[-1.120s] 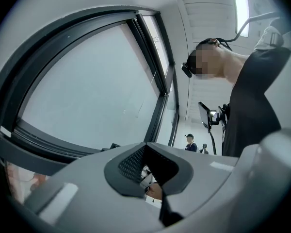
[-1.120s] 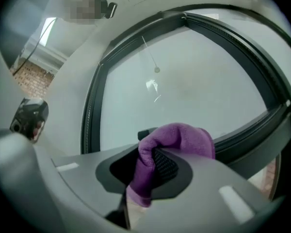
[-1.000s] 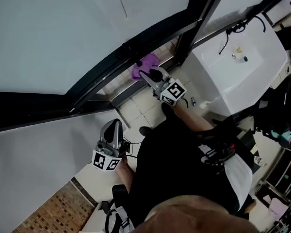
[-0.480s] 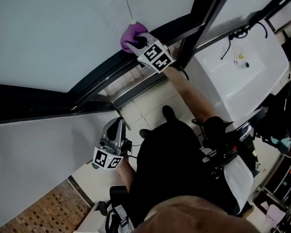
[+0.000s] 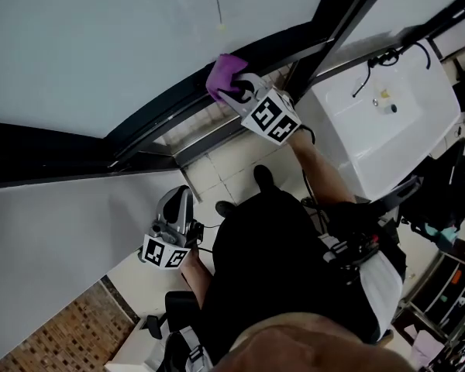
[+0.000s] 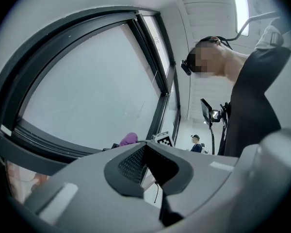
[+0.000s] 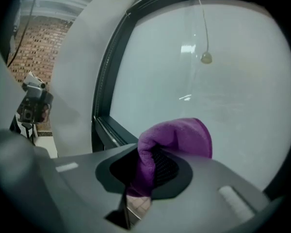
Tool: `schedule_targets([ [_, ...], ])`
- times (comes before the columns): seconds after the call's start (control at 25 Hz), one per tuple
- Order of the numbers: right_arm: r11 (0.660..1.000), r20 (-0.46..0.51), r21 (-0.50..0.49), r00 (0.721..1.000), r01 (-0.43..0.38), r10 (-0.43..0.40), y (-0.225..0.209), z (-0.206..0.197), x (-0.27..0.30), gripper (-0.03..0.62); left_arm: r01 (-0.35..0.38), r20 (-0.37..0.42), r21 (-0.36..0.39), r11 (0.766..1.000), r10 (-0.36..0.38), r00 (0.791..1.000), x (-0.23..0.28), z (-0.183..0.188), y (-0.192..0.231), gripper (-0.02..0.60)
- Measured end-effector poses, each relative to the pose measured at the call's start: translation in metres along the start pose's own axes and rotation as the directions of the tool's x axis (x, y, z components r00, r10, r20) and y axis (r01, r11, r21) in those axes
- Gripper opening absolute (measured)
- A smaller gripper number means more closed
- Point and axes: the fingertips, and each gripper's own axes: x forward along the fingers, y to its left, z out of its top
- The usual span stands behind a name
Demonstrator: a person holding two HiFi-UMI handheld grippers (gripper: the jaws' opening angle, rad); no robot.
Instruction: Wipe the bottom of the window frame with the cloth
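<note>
The head camera is looking steeply down from above, taking in the left gripper (image 5: 181, 196), the right gripper (image 5: 236, 91) and the window frame (image 5: 178, 103) ahead of them. The left gripper's camera is facing up along its jaws, well back from the frame. The right gripper's camera is sitting very near the glass (image 7: 223, 96). All three views are sharing the frame and the purple cloth (image 5: 225, 70).

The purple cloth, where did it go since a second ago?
The right gripper lifted the purple cloth from the low ledge by the floor tiles up onto the dark window frame, then slid it slightly right along it, holding the cloth throughout. The left gripper stayed low by the person's side, shut and empty.
</note>
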Motion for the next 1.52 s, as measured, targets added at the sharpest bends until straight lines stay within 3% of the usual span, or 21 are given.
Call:
schedule_targets([
  [0.16,0.996,0.012,0.08,0.999,-0.037,0.036,0.041,-0.036,-0.034,0.063,0.033,-0.022,-0.005,0.999,-0.033,0.999,0.014,-0.004,-0.002,0.0],
  [0.24,0.979,0.017,0.188,0.997,-0.081,0.079,0.055,-0.063,-0.045,0.063,0.045,-0.032,-0.008,0.999,-0.045,0.998,0.019,-0.005,-0.003,0.0],
  [0.28,0.96,0.067,0.265,0.995,-0.085,0.07,0.05,-0.069,-0.052,0.063,0.049,-0.037,-0.01,0.999,-0.049,0.998,0.021,-0.005,-0.004,0.0],
  [0.36,0.926,0.204,0.376,0.977,-0.025,-0.056,0.01,-0.058,-0.067,0.063,0.054,-0.047,-0.01,0.999,-0.054,0.997,0.023,-0.007,-0.005,0.0],
  [0.4,0.928,0.245,0.371,0.96,0.037,-0.137,-0.016,-0.048,-0.07,0.063,0.055,-0.049,-0.008,0.998,-0.055,0.997,0.025,-0.008,-0.006,0.0],
  [0.48,0.957,0.242,0.253,0.948,0.144,-0.206,-0.055,-0.034,-0.053,0.063,0.056,-0.053,-0.003,0.998,-0.056,0.997,0.026,-0.009,-0.009,0.0],
  [0.6,0.99,0.091,-0.025,0.987,0.137,-0.134,-0.07,-0.036,0.011,0.063,0.054,-0.056,0.01,0.998,-0.054,0.997,0.026,-0.008,-0.018,0.0],
  [0.72,0.952,-0.013,-0.3,0.998,0.062,-0.069,-0.066,-0.044,0.056,0.063,0.036,-0.053,0.02,0.999,-0.035,0.998,0.024,-0.006,-0.021,0.0],
  [0.84,0.91,0.007,-0.415,1.0,-0.01,0.014,-0.055,-0.042,0.057,0.063,0.011,-0.047,0.021,1.0,-0.01,0.999,0.017,-0.004,-0.017,0.0],
  [1.12,0.884,0.082,-0.458,0.986,-0.091,0.144,-0.01,-0.047,0.007,0.063,0.027,-0.058,0.013,1.0,-0.027,0.998,0.023,-0.009,-0.015,0.0],
  [1.28,0.87,0.078,-0.469,0.974,-0.151,0.212,0.027,-0.059,-0.034,0.063,0.058,-0.074,0.002,0.998,-0.058,0.996,0.036,-0.013,-0.017,0.0],
  [1.4,0.854,0.088,-0.42,0.923,-0.308,0.376,0.068,-0.064,-0.067,0.063,0.086,-0.083,-0.007,0.996,-0.086,0.993,0.046,-0.018,-0.021,0.0],
  [1.48,0.895,0.219,-0.321,0.895,-0.31,0.389,0.061,-0.04,-0.078,0.063,0.097,-0.086,-0.009,0.995,-0.098,0.992,0.051,-0.018,-0.023,0.0],
  [1.52,0.933,0.293,-0.253,0.898,-0.257,0.327,0.042,-0.025,-0.076,0.063,0.101,-0.087,-0.008,0.995,-0.101,0.991,0.053,-0.018,-0.024,0.0],
])
